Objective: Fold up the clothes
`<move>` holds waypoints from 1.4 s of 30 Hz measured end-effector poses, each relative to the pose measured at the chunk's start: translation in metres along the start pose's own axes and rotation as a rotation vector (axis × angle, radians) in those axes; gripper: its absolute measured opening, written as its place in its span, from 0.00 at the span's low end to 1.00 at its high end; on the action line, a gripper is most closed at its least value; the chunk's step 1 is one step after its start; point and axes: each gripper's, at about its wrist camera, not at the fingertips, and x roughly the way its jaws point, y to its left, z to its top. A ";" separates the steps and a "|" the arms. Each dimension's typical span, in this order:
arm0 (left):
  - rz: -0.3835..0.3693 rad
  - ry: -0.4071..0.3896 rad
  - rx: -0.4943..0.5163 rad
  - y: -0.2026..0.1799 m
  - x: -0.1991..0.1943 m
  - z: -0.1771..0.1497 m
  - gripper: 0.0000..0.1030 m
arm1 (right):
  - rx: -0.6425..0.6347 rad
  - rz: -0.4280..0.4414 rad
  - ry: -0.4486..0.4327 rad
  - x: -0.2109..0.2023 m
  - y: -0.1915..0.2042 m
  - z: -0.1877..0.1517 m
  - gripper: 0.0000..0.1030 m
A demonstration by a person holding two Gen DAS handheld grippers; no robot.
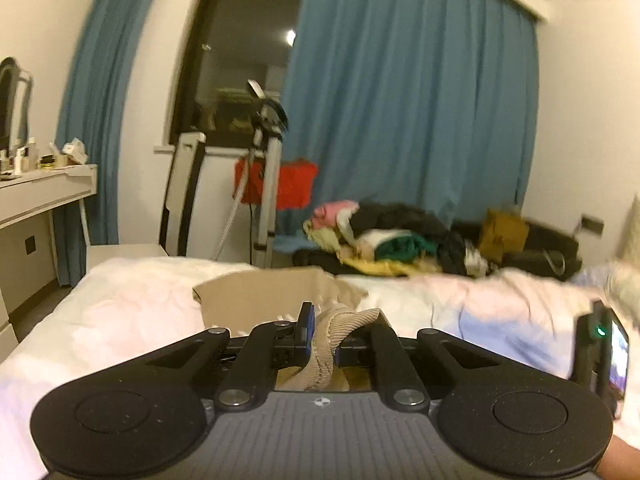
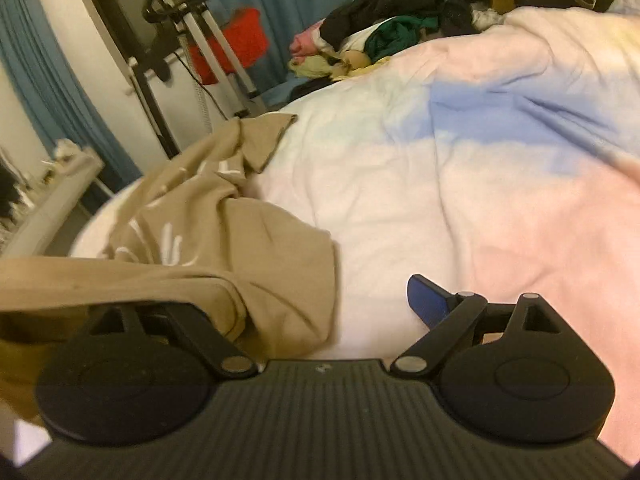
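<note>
A tan garment (image 1: 264,296) lies on the white bed (image 1: 132,304). My left gripper (image 1: 324,334) is shut on a ribbed edge of the tan garment and holds it bunched between the pads. In the right wrist view the same tan garment (image 2: 224,236), with white markings, lies crumpled at the left of the bed (image 2: 400,200). My right gripper (image 2: 320,304) is open. Its right blue pad (image 2: 428,300) shows above the bedding; its left finger is hidden under a fold of the garment. The right gripper also shows at the right edge of the left wrist view (image 1: 604,352).
A pile of mixed clothes (image 1: 384,240) lies at the far side of the bed, also in the right wrist view (image 2: 372,36). An exercise machine (image 1: 264,168), a red bag (image 1: 292,184), blue curtains (image 1: 400,100) and a white dresser (image 1: 44,192) stand beyond.
</note>
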 end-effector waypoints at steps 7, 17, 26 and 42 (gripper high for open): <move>0.003 0.048 -0.053 0.011 -0.011 -0.001 0.10 | -0.111 -0.039 -0.301 -0.048 0.008 0.015 0.89; 0.025 0.360 -0.086 0.018 0.018 -0.038 0.28 | -0.200 -0.018 -0.341 -0.050 0.013 0.010 0.89; 0.074 0.534 0.106 -0.004 0.041 -0.073 0.67 | -0.158 -0.017 -0.328 -0.047 0.001 0.014 0.89; 0.439 0.159 -0.230 0.046 -0.022 -0.017 0.81 | -0.162 -0.214 -0.140 -0.018 -0.012 0.001 0.89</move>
